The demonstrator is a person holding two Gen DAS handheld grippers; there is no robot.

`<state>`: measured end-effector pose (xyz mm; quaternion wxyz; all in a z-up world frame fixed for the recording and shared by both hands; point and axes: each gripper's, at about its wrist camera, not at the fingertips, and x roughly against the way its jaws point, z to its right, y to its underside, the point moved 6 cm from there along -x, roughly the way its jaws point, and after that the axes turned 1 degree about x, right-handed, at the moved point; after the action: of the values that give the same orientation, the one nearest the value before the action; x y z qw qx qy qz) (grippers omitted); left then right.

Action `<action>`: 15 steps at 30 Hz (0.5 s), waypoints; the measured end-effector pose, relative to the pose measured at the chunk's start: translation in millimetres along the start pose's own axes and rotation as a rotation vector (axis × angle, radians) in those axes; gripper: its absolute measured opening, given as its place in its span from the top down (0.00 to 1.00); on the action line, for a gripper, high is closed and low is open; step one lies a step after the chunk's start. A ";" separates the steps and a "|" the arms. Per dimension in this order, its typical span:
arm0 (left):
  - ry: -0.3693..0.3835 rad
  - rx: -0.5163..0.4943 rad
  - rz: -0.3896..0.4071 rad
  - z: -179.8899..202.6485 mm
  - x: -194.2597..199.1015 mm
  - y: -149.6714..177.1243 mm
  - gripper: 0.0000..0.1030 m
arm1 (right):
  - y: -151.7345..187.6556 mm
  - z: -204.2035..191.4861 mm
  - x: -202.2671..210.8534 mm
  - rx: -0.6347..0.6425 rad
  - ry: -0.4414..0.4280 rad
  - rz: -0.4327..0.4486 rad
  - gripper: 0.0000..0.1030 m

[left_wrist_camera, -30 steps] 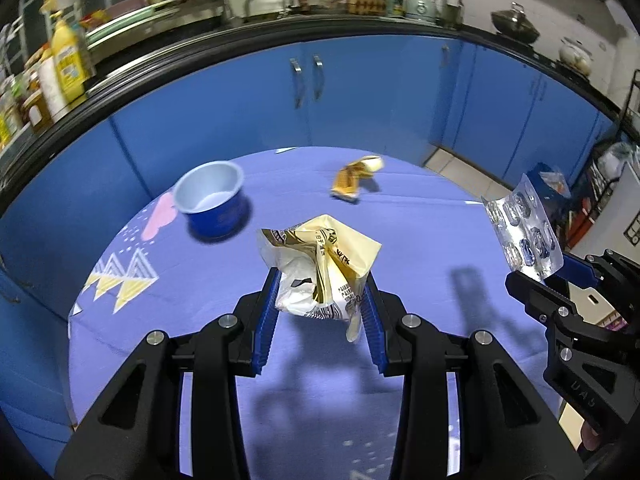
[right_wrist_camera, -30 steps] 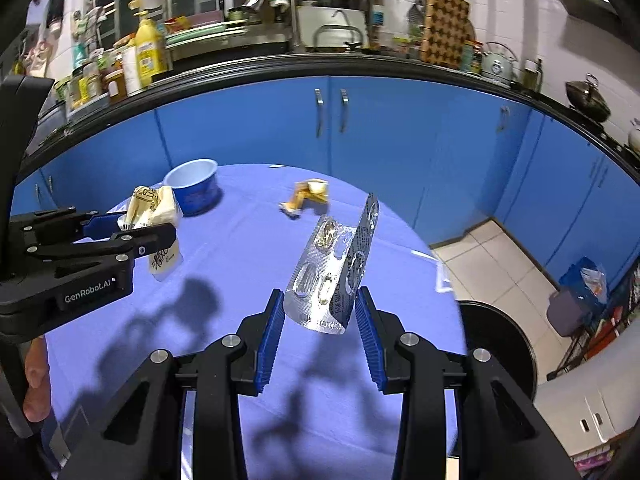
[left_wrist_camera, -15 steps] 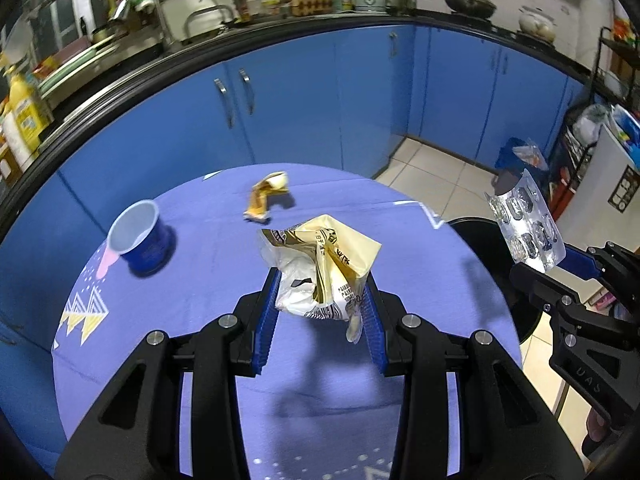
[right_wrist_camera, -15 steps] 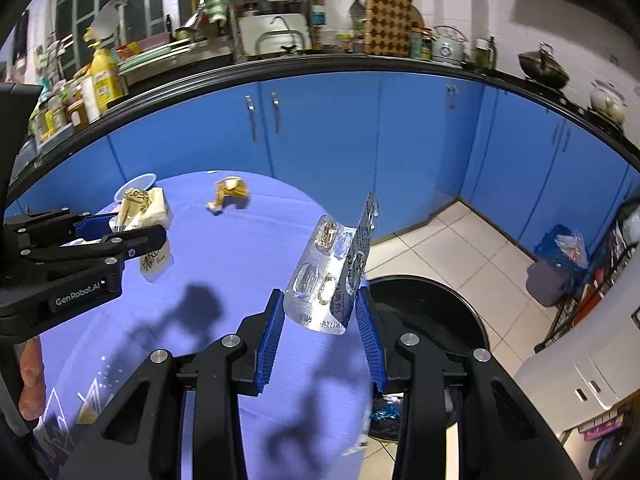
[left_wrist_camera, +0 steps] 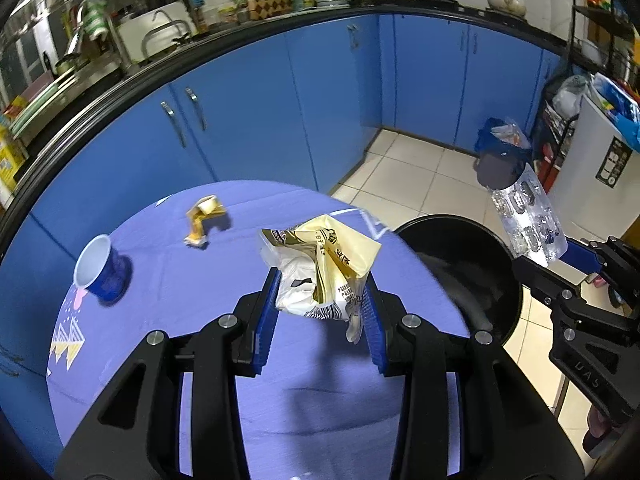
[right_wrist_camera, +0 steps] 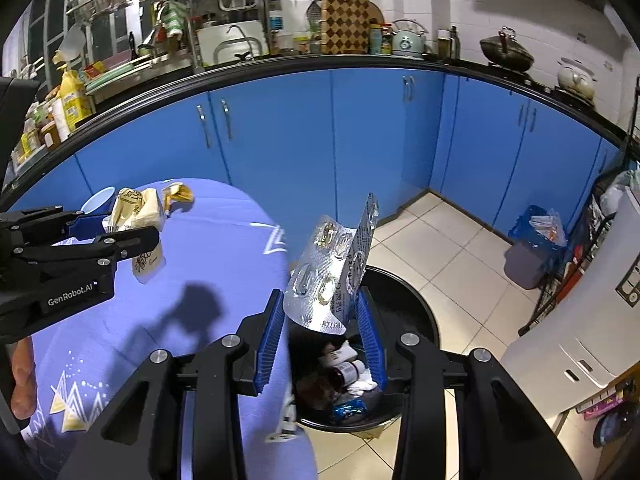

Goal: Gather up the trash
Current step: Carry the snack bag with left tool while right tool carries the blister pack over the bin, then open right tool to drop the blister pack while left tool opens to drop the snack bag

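My left gripper is shut on a crumpled yellow and white wrapper and holds it above the purple table, near its right edge. My right gripper is shut on a silver blister pack and holds it over the black trash bin, which has several bits of rubbish inside. The bin also shows in the left wrist view, with the blister pack above it. A crumpled orange wrapper and a blue cup lie on the table.
Blue kitchen cabinets curve behind the table. A small blue bin with a bag stands on the tiled floor. A white appliance stands at the right.
Both grippers have swung right with their loads. The right gripper has gone from over the table to over the bin; the left has neared the table's right edge.
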<state>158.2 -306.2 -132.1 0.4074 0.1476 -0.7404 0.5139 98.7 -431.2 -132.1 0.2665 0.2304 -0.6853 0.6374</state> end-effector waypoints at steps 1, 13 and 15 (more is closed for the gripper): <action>0.003 -0.007 0.001 4.2 -0.5 -1.5 0.61 | 0.5 5.2 0.5 -0.008 0.003 0.001 0.65; 0.028 -0.077 0.021 55.9 -5.0 -25.3 0.61 | -1.1 46.9 2.6 -0.070 0.032 0.017 0.61; 0.027 -0.078 0.023 59.1 -5.7 -28.8 0.61 | -3.6 50.2 0.5 -0.073 0.036 0.019 0.60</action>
<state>153.4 -371.7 -126.2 0.4169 0.1162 -0.7561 0.4909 97.2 -481.5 -131.3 0.2809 0.2028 -0.7053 0.6185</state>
